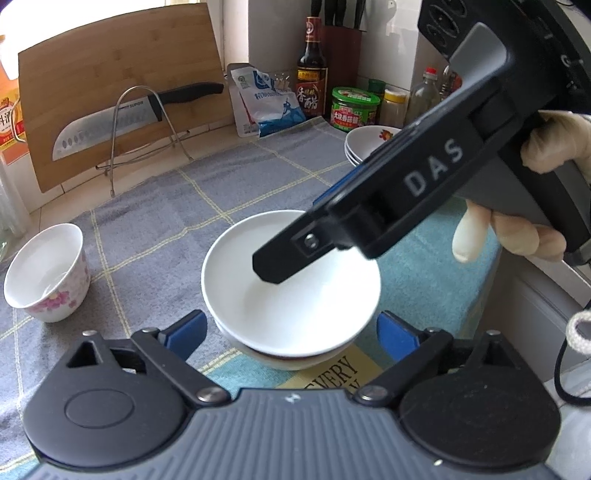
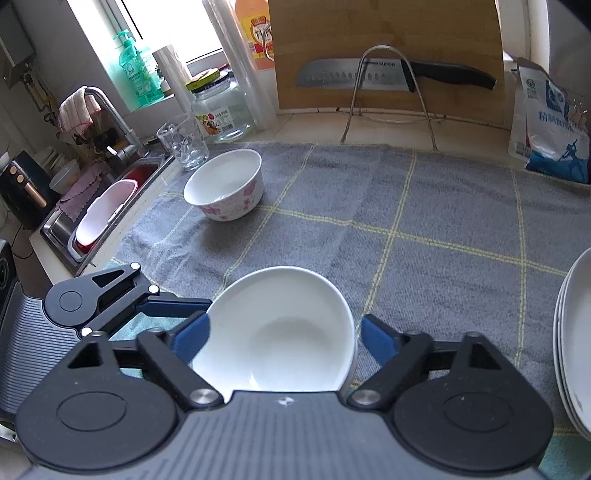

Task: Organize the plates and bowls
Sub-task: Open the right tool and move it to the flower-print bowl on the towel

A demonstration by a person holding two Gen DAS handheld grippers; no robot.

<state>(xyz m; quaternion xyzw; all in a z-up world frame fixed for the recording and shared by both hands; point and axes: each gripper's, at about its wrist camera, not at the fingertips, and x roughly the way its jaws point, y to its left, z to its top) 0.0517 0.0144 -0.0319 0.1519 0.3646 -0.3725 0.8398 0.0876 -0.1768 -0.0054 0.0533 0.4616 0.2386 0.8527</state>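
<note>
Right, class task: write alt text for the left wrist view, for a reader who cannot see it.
A white bowl sits stacked on another bowl between the open left gripper fingers, while the right gripper reaches in above it. A floral bowl stands to the left on the grey checked cloth.

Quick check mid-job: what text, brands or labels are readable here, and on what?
"SUPOR": knife blade.
"DAS": right gripper arm.
"EVERY": yellow print under the bowls.
"香醋": dark bottle.
"大块香菇酱", roughly: green jar.
Salt bag, orange bottle, glass jar: too blurred.

Floral bowl (image 2: 224, 185) left of plate stack (image 2: 576, 343)
</note>
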